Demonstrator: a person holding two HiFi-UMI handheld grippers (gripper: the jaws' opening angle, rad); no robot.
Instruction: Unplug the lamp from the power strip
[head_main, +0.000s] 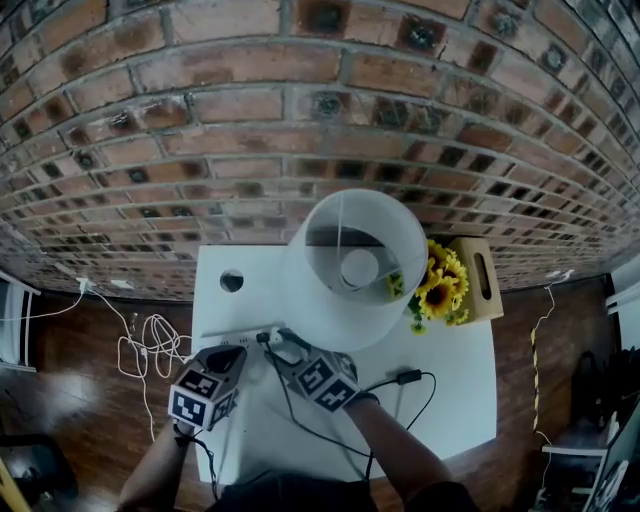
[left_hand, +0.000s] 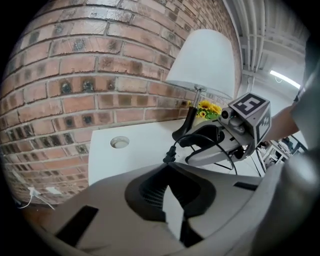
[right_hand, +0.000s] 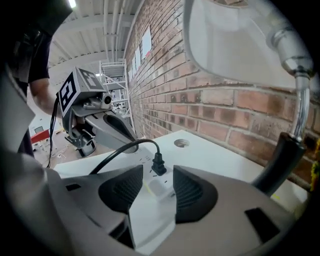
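We held the right tool (right_hand: 158, 176) wide, black lamp plug (right_hand: 158, 164) seated in white plastic power strip (right_hand: 161, 186) just ahead, left tool (left_hand: 168, 167) closed.

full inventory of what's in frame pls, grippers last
table: 1, white, centre, against wall
brick wall: 1, red-brown, behind table
lamp: 1, white shade, table's back middle
power strip: 1, white, table's left part
plug: 1, black, seated in power strip
cord: 1, black, runs from plug
sunflowers: 1 bunch, yellow, right of lamp
wooden box: 1, tan, right of sunflowers
loose cables: 1 bundle, white, floor left of table
left hand-held gripper: 1, grey, jaws together
right hand-held gripper: 1, grey, jaws apart, aimed at plug
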